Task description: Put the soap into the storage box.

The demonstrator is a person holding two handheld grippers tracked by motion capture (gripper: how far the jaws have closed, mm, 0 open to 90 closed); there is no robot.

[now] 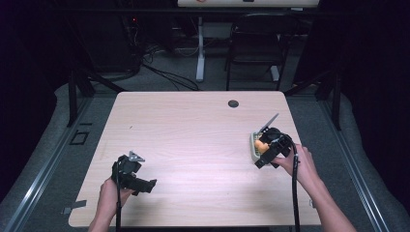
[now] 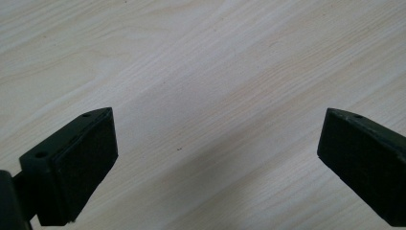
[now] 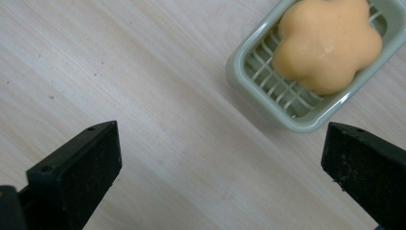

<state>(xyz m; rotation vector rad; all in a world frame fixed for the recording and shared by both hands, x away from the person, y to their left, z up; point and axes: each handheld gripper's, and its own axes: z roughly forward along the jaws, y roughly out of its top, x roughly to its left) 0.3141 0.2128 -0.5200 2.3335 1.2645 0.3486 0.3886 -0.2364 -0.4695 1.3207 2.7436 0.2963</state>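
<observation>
Orange flower-shaped soap (image 3: 327, 44) lay in a pale green slotted plastic soap dish (image 3: 262, 79) at the right side of the light wooden table (image 1: 193, 140).

The dish's long axis was seen running toward the table's far edge. The right gripper (image 3: 220, 167) was held just beside it, fingers spread wide and empty; the left gripper (image 2: 218, 165), well apart, was likewise spread wide.

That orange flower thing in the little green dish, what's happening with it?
A person sits at a wooden table holding a gripper in each hand. The right gripper hovers with its jaws wide open next to a green soap dish, which holds an orange flower-shaped soap. Nothing is grabbed yet. The left gripper, also open, waits over bare table on the other side.
</observation>
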